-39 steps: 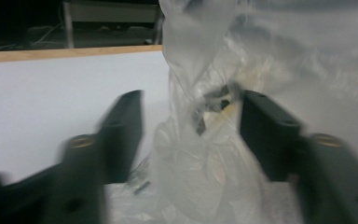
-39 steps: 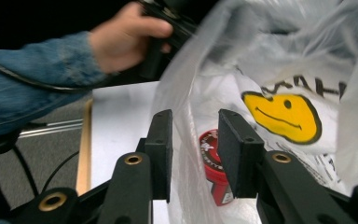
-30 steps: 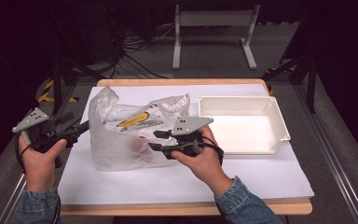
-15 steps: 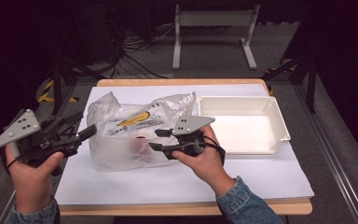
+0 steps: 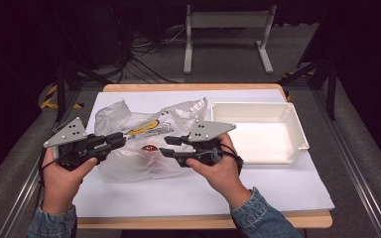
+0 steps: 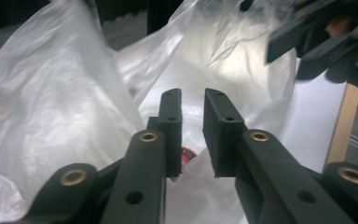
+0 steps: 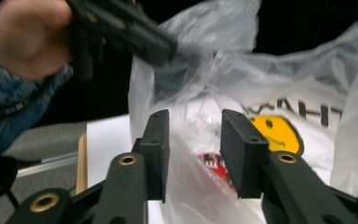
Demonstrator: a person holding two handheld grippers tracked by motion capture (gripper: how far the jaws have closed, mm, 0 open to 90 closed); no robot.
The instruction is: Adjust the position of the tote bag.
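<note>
A crumpled clear plastic bag (image 5: 129, 166) with a yellow smiley print (image 7: 275, 133) lies on the white-covered table (image 5: 278, 188). Something red (image 7: 214, 163) shows inside it. My left gripper (image 5: 123, 139) is at the bag's left edge. Its jaws have just been closing and stand a narrow gap apart (image 6: 192, 93), with the bag's film (image 6: 51, 93) behind them. My right gripper (image 5: 164, 146) is at the bag's right side. Its jaws have also been closing. They are still apart (image 7: 193, 114), with a fold of the film rising between them, unpressed.
A white rectangular tray (image 5: 297, 134) stands right of the bag, close to the right hand. The table's wooden edge (image 5: 178, 220) runs along the near side. A metal stand (image 5: 225, 34) and cables lie on the floor beyond.
The left hand has moved right, bringing its gripper up to the bag's left edge, and its jaws have narrowed. The right hand has stayed in place.
</note>
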